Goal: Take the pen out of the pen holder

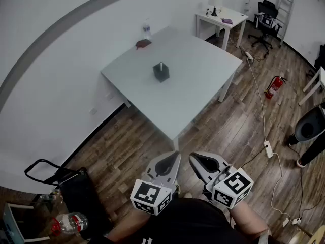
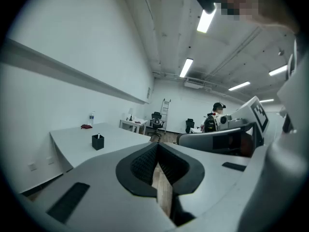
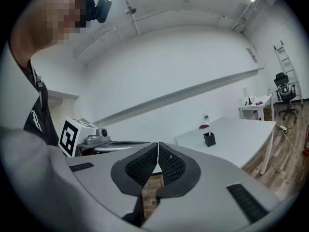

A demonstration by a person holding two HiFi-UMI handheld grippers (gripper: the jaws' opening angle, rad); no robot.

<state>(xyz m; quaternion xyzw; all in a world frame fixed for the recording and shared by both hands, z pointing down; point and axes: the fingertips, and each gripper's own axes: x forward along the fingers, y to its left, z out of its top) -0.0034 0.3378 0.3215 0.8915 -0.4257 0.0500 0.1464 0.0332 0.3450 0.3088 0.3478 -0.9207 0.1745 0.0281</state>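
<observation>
A black square pen holder (image 1: pixel 161 73) stands near the middle of the white table (image 1: pixel 198 80), with a pale pen (image 1: pixel 161 64) sticking straight up from it. Both grippers are held low over the wooden floor, well short of the table. My left gripper (image 1: pixel 174 158) and right gripper (image 1: pixel 196 159) sit side by side, jaws pressed together and empty. The left gripper view shows the pen holder (image 2: pixel 98 142) far off to the left of the left gripper (image 2: pixel 157 147). In the right gripper view the pen holder (image 3: pixel 209 139) lies far to the right of the right gripper (image 3: pixel 158 146).
A water bottle (image 1: pixel 147 30) and a red object (image 1: pixel 143 43) lie at the table's far edge. Beyond are a small desk (image 1: pixel 222 18) with a lamp, an office chair (image 1: pixel 266 19), a fire extinguisher (image 1: pixel 274 87) and a power strip (image 1: pixel 267 148). A black cart (image 1: pixel 76 187) stands left.
</observation>
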